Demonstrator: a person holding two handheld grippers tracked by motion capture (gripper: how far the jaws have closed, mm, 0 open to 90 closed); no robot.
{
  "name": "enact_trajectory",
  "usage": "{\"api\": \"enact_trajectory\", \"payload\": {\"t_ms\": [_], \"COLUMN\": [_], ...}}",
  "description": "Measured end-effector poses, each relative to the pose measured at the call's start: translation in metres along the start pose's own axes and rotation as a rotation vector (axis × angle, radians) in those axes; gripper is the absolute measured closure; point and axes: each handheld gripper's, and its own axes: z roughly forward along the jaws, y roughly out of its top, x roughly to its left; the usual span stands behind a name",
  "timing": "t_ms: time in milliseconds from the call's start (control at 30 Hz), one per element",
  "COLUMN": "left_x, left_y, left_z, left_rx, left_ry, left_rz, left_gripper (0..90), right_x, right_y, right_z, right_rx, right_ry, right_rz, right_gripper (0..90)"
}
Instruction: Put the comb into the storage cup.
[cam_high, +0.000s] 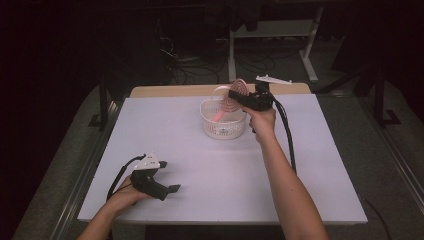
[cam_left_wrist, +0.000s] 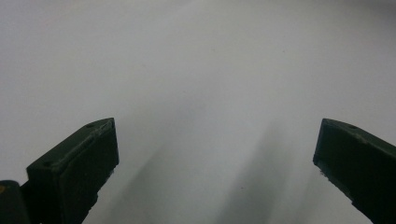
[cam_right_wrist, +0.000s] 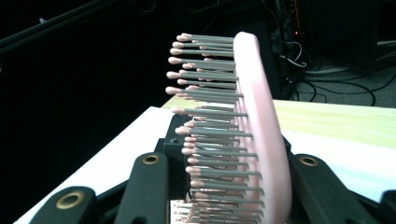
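The room is dark all round, with cables on the floor beyond a white desk (cam_high: 220, 165) that catches the light. The right gripper (cam_high: 246, 97) is clamped on a pink hairbrush (cam_high: 233, 95) (grey bristles with pink tips, seen close up from that gripper), holding it tilted over a white basket (cam_high: 223, 125) near the far edge, its handle dipping inside. The left gripper (cam_high: 167, 176) rests near the desk's front left corner, jaws spread wide with nothing between them.
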Motion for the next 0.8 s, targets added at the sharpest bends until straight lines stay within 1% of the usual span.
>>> {"api": "enact_trajectory", "payload": {"t_ms": [67, 167, 233, 400, 533, 667, 800], "left_x": [0.000, 0.000, 0.000, 0.000, 0.000, 0.000, 0.000], "left_y": [0.000, 0.000, 0.000, 0.000, 0.000, 0.000, 0.000], "left_z": [0.000, 0.000, 0.000, 0.000, 0.000, 0.001, 0.001], "left_rx": [0.000, 0.001, 0.001, 0.000, 0.002, 0.002, 0.003], "left_ry": [0.000, 0.000, 0.001, 0.000, 0.001, 0.001, 0.001], "left_rz": [0.000, 0.000, -0.001, 0.000, 0.002, 0.002, 0.002], "left_gripper": [0.0, 0.0, 0.0, 0.0, 0.0, 0.0, 0.0], "right_x": [0.000, -0.001, -0.003, -0.006, -0.009, -0.015, -0.020], "right_y": [-0.002, -0.005, -0.005, -0.006, -0.007, -0.008, -0.009], "right_z": [0.002, 0.004, 0.004, 0.002, 0.001, -0.002, -0.005], "right_rx": [0.011, 0.011, 0.011, 0.012, 0.016, 0.023, 0.028], "right_ry": [0.000, 0.004, 0.005, -0.002, -0.018, -0.034, -0.060], "right_rz": [0.004, 0.011, 0.017, 0.017, 0.007, 0.010, 0.006], "right_gripper": [62.6, 62.6, 62.6, 61.8, 60.1, 58.3, 56.1]}}
